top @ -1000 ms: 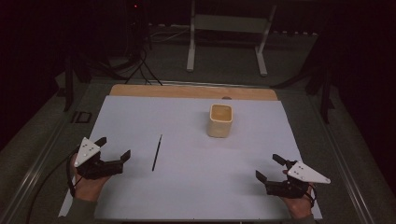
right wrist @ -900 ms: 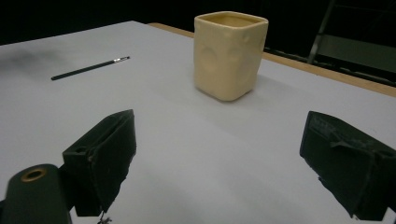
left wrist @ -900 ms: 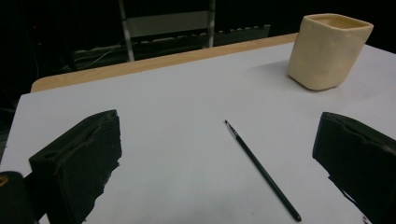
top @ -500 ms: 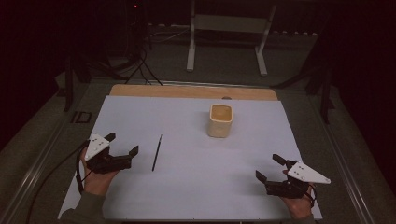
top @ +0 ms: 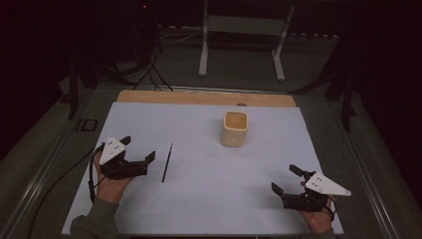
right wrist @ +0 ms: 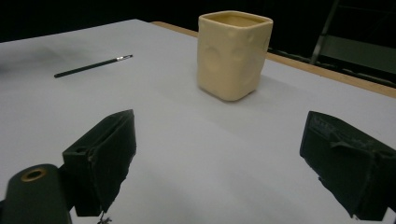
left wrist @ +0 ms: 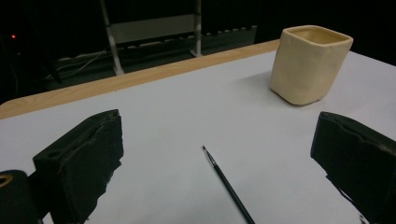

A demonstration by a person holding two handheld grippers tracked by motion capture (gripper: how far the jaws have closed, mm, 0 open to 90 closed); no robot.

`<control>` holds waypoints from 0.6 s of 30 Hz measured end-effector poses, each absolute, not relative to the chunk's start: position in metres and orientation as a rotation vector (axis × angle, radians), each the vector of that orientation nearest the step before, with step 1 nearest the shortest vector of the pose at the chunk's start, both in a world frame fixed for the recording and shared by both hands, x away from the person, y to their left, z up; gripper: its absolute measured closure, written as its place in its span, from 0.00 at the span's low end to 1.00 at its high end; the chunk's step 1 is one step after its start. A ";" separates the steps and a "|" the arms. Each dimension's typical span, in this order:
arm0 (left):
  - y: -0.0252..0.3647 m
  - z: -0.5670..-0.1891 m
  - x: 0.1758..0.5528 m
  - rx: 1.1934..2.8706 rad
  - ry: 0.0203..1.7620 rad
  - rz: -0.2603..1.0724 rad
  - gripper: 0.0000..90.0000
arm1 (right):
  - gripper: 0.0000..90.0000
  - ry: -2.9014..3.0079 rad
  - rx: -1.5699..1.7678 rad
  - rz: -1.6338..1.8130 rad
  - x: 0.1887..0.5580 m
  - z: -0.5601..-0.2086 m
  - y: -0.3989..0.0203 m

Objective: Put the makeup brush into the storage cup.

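Dim, murky frames; black surroundings

The left gripper (top: 138, 149) has slid right and farther up the table, now just beside the brush (top: 166, 163), jaws spread.

This is looking like a lab or test room, not a home. A big white sheet (top: 209, 199) is covering a wooden table (top: 199, 97). The room around it is sitting in the dark. Black cables (top: 144, 74) are lying on the floor behind the table, and a metal stand (top: 241, 30) is standing there too.
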State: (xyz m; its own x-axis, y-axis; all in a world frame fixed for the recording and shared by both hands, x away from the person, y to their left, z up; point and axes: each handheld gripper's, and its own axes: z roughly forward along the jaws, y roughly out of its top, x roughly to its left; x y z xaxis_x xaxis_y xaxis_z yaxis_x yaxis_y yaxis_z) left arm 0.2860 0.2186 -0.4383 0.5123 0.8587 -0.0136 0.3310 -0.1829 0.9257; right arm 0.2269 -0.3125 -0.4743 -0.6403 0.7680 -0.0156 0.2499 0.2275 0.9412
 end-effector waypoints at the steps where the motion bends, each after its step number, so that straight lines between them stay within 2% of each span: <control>1: 0.217 -0.438 0.287 1.754 1.007 0.657 0.04 | 0.12 2.021 0.933 1.410 0.227 -0.474 -0.312; 18: 0.198 -0.437 0.300 1.775 1.006 0.646 0.04 | 0.12 2.025 0.927 1.404 0.226 -0.474 -0.312</control>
State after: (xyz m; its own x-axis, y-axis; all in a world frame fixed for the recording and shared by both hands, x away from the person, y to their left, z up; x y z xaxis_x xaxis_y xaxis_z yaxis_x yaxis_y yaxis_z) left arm 0.3002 0.1976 -0.4366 0.5197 0.8543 -0.0107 0.3463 -0.1992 0.9167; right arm 0.2264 -0.3121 -0.4739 -0.6412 0.7670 -0.0231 0.2475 0.2352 0.9399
